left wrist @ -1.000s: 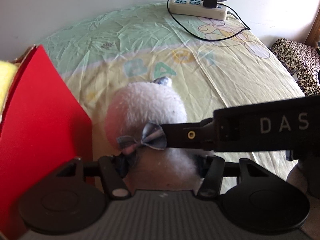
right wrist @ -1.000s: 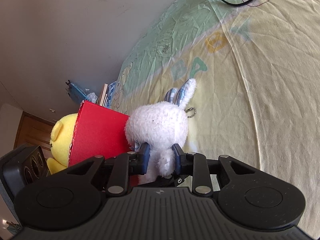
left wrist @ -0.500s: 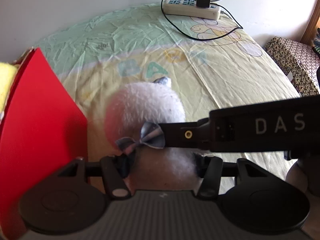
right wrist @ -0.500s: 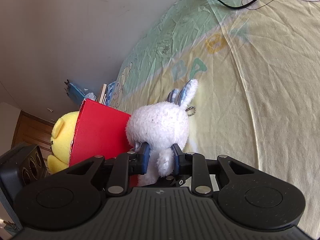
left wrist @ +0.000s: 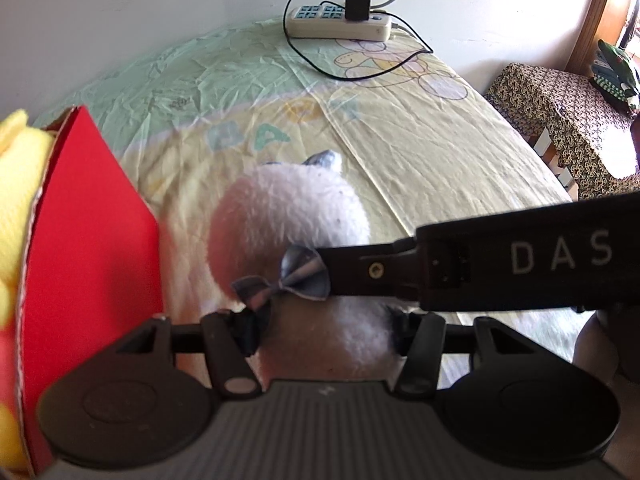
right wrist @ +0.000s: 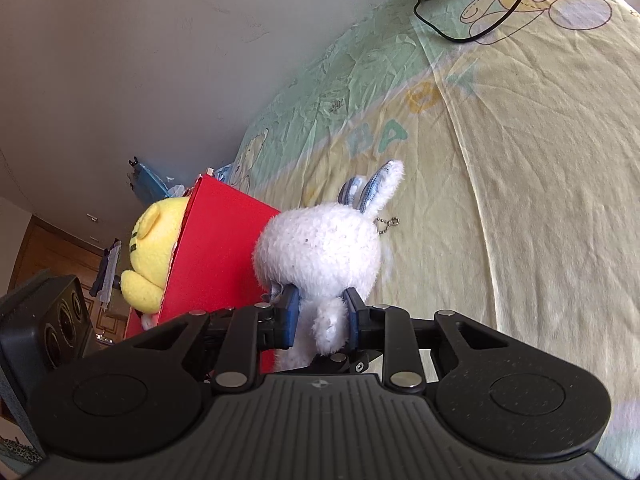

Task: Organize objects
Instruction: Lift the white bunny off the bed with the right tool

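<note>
We hold the white plush rabbit (right wrist: 320,248) with both grippers at once. Our right gripper (right wrist: 322,316) has its jaws drawn in narrow, the blue pads (right wrist: 290,314) pressed against the toy's body just below the head, with one small plush limb hanging between them. Our left gripper (left wrist: 324,326) has its jaws set wider, and both fingers (left wrist: 248,326) bear on the sides of the rabbit's torso (left wrist: 328,328), under its grey-blue bow tie (left wrist: 288,276). In the left wrist view the right gripper's black body (left wrist: 520,258) crosses in front from the right edge, its tip reaching the bow.

The rabbit sits just beside the red box (right wrist: 224,252), above the pale yellow-green bedsheet (right wrist: 520,160). Its long axis runs away from both cameras, from the gripped body out to the head and the blue-lined ears (right wrist: 376,186), which point toward the far end of the bed, where a power strip (left wrist: 338,22) lies. A small ball chain (right wrist: 386,225) dangles by the ears.

A yellow plush toy (right wrist: 154,252) shows in the open side of the red box.
</note>
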Motion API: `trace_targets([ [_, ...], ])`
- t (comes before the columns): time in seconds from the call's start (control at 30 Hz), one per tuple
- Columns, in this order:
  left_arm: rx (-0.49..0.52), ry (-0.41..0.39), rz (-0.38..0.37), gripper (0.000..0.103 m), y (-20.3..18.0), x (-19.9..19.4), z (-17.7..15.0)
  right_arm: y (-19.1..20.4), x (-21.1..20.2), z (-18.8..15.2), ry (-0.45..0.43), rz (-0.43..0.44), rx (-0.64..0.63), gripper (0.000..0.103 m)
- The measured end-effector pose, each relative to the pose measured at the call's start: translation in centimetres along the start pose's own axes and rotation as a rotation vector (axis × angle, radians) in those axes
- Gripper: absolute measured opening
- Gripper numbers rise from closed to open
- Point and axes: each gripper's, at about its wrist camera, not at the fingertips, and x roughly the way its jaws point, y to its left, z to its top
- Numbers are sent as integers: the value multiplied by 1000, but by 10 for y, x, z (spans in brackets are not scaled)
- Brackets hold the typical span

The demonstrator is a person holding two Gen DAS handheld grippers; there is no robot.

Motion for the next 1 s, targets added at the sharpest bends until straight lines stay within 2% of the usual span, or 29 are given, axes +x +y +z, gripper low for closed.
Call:
trace_targets([
  [0.63,13,-14,2,55,-10,-59,-61,38,-30,-61,42,18,-55,26],
  [1.0,98,2,-55,55,17,-89,-97,73,-26,-105,44,-9,-30,26],
])
